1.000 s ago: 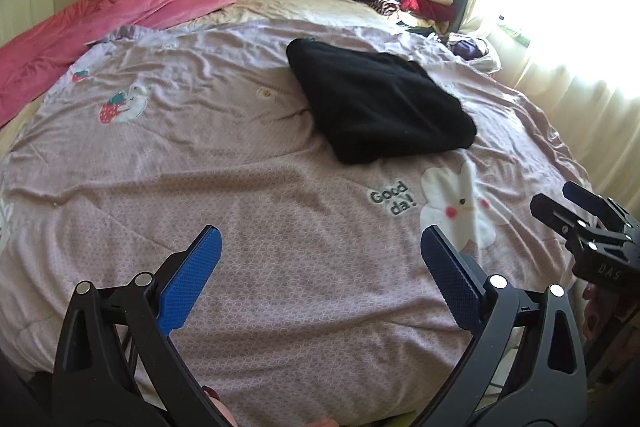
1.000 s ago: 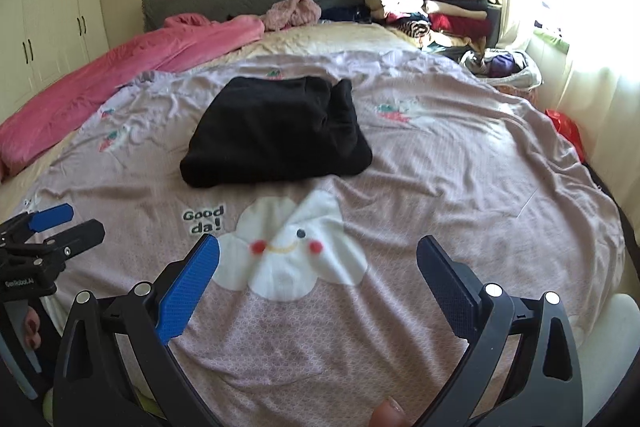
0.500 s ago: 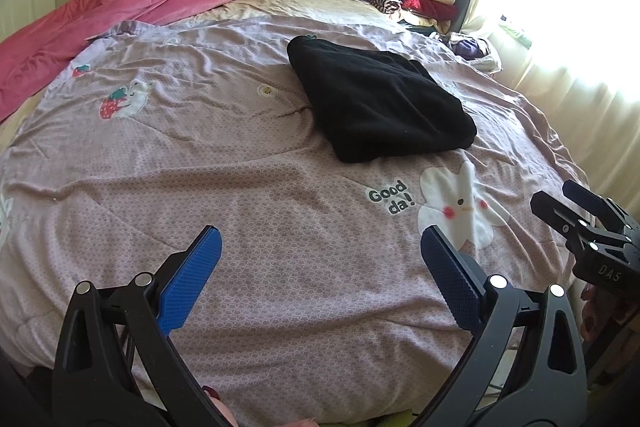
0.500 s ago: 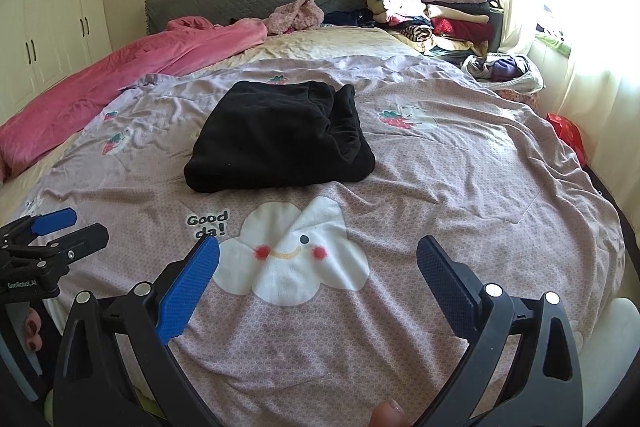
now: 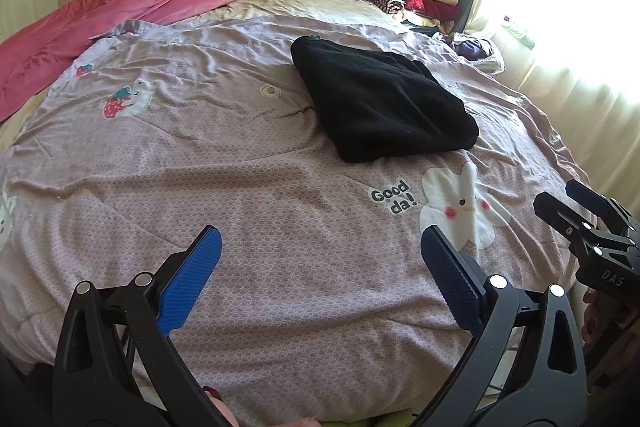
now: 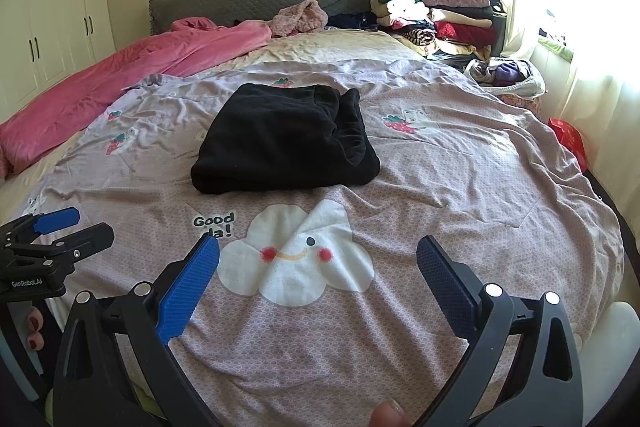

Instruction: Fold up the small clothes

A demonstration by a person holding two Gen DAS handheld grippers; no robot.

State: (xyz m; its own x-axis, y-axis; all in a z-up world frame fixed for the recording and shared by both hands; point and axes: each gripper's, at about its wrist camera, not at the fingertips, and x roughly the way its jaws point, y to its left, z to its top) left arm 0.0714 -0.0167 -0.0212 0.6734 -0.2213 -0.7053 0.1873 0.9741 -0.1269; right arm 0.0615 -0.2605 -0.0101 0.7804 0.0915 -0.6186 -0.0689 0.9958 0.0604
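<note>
Both tongs, left (image 5: pixel 320 267) and right (image 6: pixel 318 273), gape wide and empty over the bed (image 6: pixel 460 179) foot, well short of the folded black garment (image 6: pixel 280 143) mid-bed: likely soft, thick, limp; best pinched at near-edge corners.

The purple bed cover (image 6: pixel 460 187) has the words "Good da!" (image 6: pixel 214 225) printed on it in dark letters, just beside a white cloud with a smiley face (image 6: pixel 296 259). The left wrist view shows the same words (image 5: pixel 394 197) too.

The left gripper (image 6: pixel 60 231) has small white letters on its black body that say "GenRobot.AI".

The right gripper (image 5: pixel 576 203) has white letters that read "DAS" on its black body.
</note>
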